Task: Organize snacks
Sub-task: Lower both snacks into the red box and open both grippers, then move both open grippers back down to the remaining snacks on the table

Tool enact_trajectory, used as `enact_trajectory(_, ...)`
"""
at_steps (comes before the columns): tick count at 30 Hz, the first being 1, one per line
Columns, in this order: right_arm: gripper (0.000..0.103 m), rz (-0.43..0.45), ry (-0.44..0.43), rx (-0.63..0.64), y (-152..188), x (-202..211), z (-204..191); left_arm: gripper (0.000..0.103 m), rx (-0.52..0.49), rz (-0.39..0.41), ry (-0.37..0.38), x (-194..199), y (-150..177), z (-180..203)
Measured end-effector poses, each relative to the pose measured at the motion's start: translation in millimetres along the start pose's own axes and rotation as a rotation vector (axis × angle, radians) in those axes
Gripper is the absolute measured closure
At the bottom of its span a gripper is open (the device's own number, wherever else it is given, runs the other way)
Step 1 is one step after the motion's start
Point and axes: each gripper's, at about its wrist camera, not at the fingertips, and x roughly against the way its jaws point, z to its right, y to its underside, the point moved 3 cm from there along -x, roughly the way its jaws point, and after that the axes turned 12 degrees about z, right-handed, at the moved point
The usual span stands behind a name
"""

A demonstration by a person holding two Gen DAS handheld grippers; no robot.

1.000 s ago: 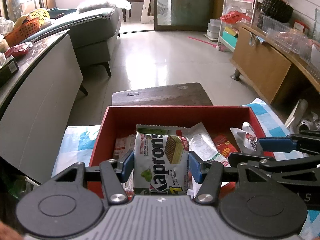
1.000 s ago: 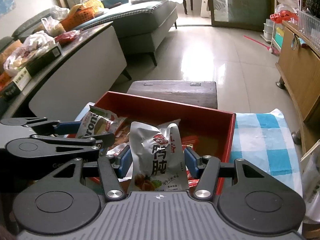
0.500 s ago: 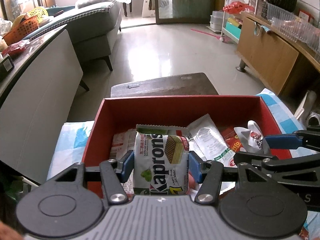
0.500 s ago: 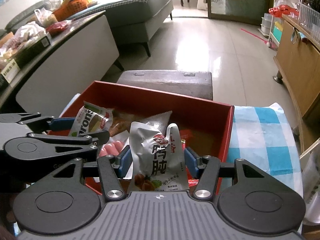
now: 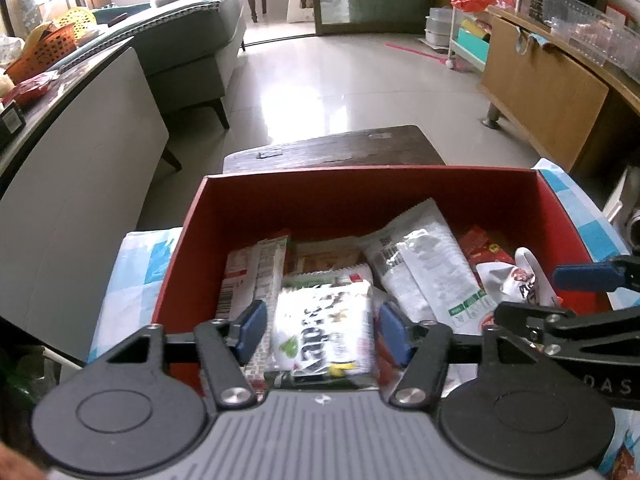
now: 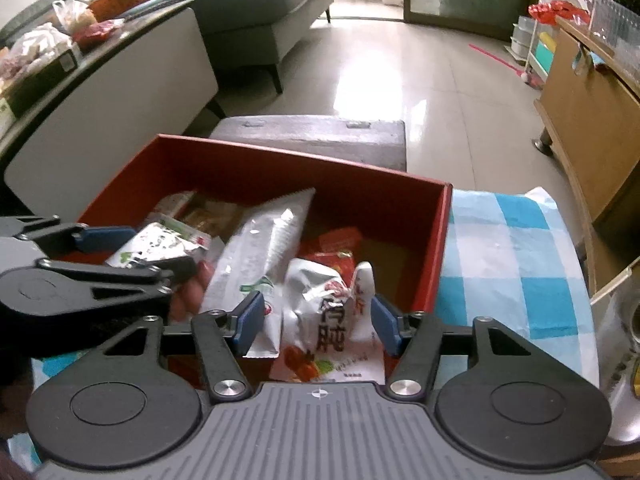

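Observation:
A red box (image 5: 360, 188) (image 6: 248, 168) holds several snack packets. My left gripper (image 5: 322, 330) is open over its near left side; the green-and-white Kaprons wafer packet (image 5: 324, 328) lies blurred between the spread fingers, falling free. My right gripper (image 6: 318, 322) is open over the box's near right part; the white snack bag with red print (image 6: 332, 312) sits loose between its fingers. A long silver packet (image 5: 424, 264) (image 6: 264, 248) lies in the box's middle. Each gripper shows at the other view's edge.
The box stands on a blue-and-white checked cloth (image 6: 508, 248). A dark wooden stool (image 5: 336, 148) stands just beyond it. A grey-white counter (image 5: 80, 152) runs along the left, a wooden cabinet (image 5: 552, 88) along the right, a sofa (image 5: 192, 40) further back.
Both grippers moved forward and down over the box and opened. The wafer packet and the white bag have come loose from the fingers and are dropping into the box.

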Motion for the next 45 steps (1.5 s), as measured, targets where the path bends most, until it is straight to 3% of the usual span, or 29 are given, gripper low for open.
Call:
enact_trajectory(8,0.029,0.011,0.009,0.001,-1,5,0,0.041,-0.003,-0.004,-0.012,5,2,-5)
enact_trajectory(10,0.024,0.015,0.004,0.000,-1,9,0,0.040,0.004,0.004,-0.010,12,2,-7)
enact_trajectory(17,0.017,0.058,-0.026,-0.007,-3,36,-9,0.036,0.043,0.023,0.018,42,6,-15)
enact_trajectory(24,0.016,0.084,-0.060,0.005,4,65,-27,0.036,0.053,0.032,0.046,71,19,-15)
enact_trajectory(35,0.008,0.066,-0.071,-0.031,40,101,-34,0.036,0.066,0.019,0.093,114,52,-10)
enact_trajectory(45,0.002,-0.010,-0.043,-0.060,92,122,-30,0.032,0.061,-0.038,0.121,147,98,-10)
